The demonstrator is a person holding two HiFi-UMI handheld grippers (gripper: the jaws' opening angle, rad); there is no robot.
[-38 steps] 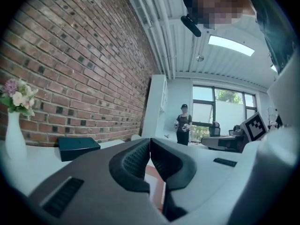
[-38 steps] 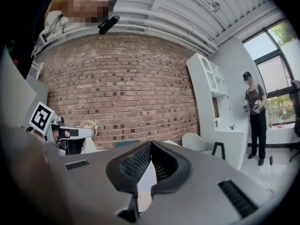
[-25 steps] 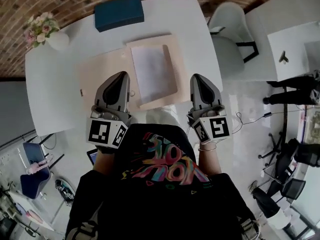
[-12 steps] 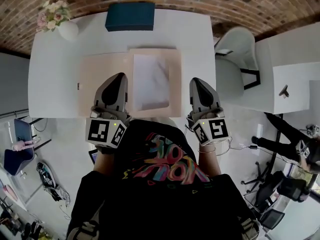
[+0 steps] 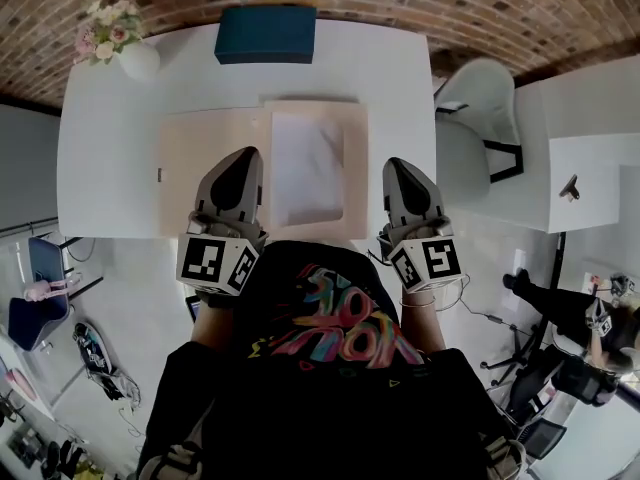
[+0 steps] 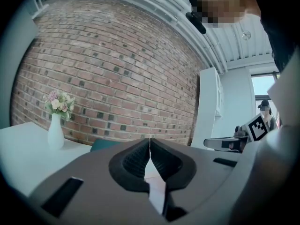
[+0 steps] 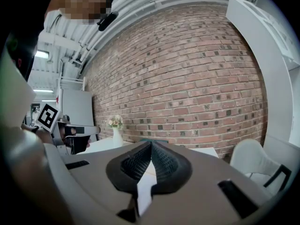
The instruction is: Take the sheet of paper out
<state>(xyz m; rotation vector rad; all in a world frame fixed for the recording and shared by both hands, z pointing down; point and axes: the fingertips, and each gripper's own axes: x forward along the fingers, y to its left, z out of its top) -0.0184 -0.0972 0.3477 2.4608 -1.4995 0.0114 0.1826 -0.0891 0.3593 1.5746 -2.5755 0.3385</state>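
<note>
A white vase (image 5: 138, 61) of pale flowers (image 5: 105, 38) stands at the far left corner of a white table (image 5: 100, 168) set against a brick wall. A person in a black printed top stands at the table's near edge with a gripper in each hand. The left gripper (image 5: 246, 158) points across the table, its tip over the left leaf of an open beige folder (image 5: 200, 168). Its jaws are pressed together with nothing between them. A dark blue box (image 5: 265, 34) sits at the far edge of the table, just beyond the folder. The sheet of paper (image 5: 305, 163) lies flat on the folder's right leaf, seen from above between the two grippers and touched by neither. The right gripper (image 5: 396, 166) points the same way, its tip just off the folder's right edge. Its jaws also meet at the tips and hold nothing. A pale chair (image 5: 470, 118) stands past the table's right end, with a second white table (image 5: 590, 168) beyond it.
</note>
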